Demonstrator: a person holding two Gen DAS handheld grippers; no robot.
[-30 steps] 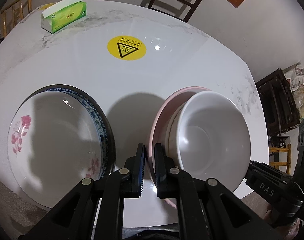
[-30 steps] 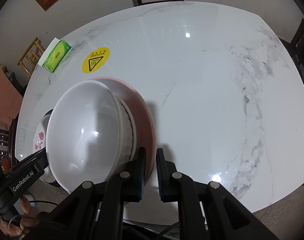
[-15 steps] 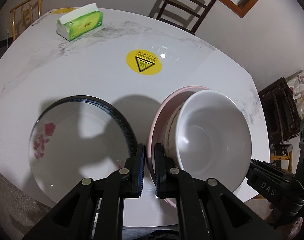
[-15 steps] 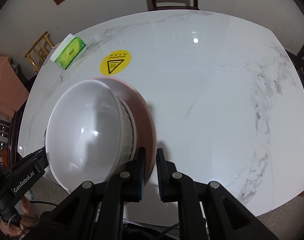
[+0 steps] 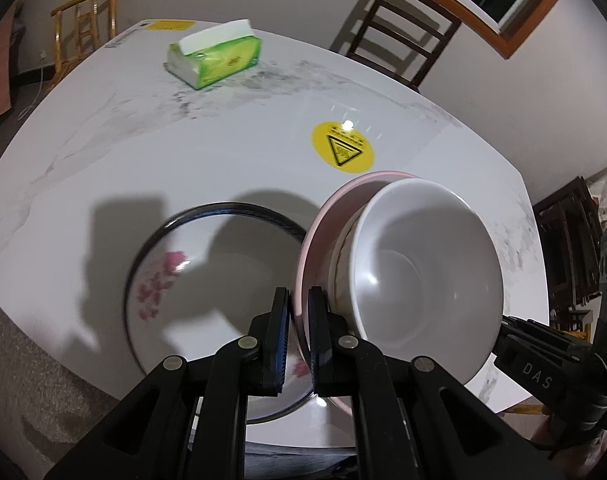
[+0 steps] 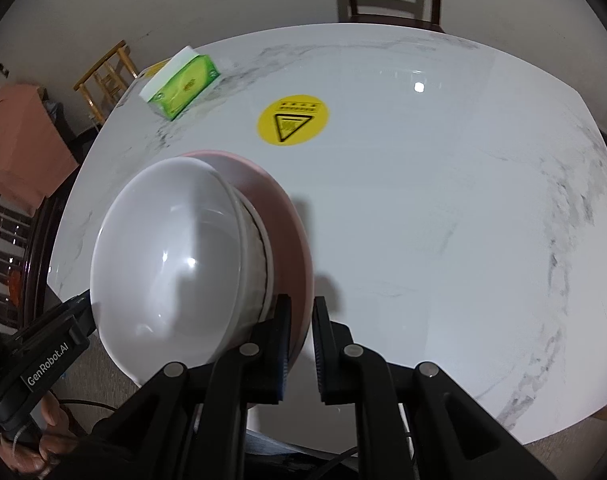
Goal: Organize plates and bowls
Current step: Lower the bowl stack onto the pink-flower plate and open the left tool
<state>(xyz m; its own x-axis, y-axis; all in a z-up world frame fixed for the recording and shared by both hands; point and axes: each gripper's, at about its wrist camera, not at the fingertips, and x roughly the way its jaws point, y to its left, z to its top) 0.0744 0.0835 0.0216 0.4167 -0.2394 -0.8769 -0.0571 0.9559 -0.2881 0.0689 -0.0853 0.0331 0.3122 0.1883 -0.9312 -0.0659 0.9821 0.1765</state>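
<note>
My work surface is a white, grey-veined marble table [image 5: 103, 152] with rounded corners. I take the round yellow warning sticker [image 5: 342, 151] with a black triangle, stuck flat on the top, as my landmark. Well beyond the sticker, toward the far left edge, lies a green plastic pack of white tissues [image 5: 214, 59]. Nearer me than the sticker and to its left sits a white ceramic plate with pink flowers and a dark blue rim [image 5: 207, 280], flat on the marble.
</note>
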